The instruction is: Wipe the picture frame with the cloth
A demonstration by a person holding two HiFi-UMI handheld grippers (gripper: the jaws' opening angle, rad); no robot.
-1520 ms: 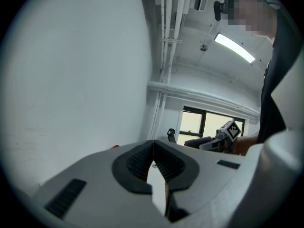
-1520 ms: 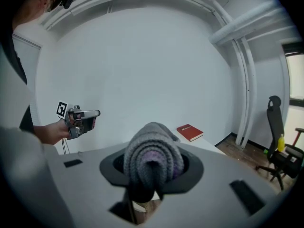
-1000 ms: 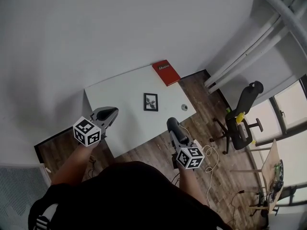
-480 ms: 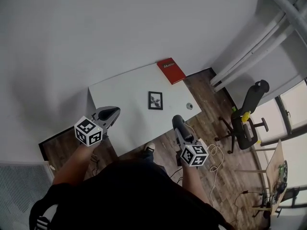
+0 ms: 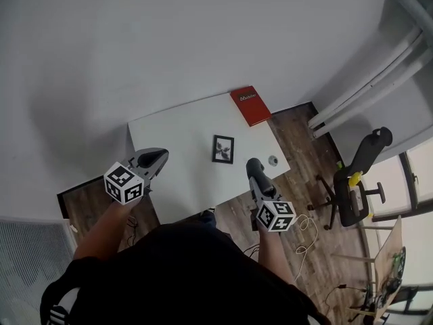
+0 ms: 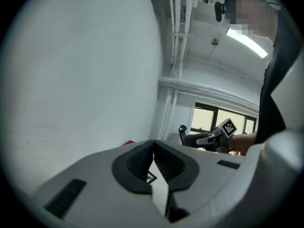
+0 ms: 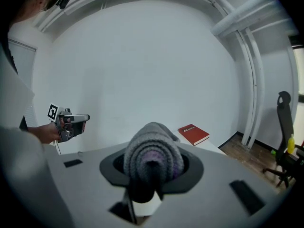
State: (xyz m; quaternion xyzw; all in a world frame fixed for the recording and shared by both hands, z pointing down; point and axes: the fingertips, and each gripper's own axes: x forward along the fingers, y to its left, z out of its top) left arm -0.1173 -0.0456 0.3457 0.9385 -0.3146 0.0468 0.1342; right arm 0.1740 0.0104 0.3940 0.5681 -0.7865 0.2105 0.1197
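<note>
Right gripper [image 5: 254,163] now nearer table [image 5: 172,144], clamping rolled grey cloth [image 7: 153,156]; left gripper [image 6: 153,156] pinched together, empty. Approach step; next, lower cloth onto picture frame [image 5: 223,149], centre of head view.

Red book [image 5: 251,105] sits at the white tabletop's [image 5: 176,147] far right corner, a small grey round thing [image 5: 273,160] by its right edge; a black office chair [image 5: 358,181] stands off right on the wooden floor [image 5: 301,137].

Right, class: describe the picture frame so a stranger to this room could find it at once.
Find the white table. On its right half, nearer to you than the red book at the far corner, is the frame. It alone is a small dark square border around a pale picture.
</note>
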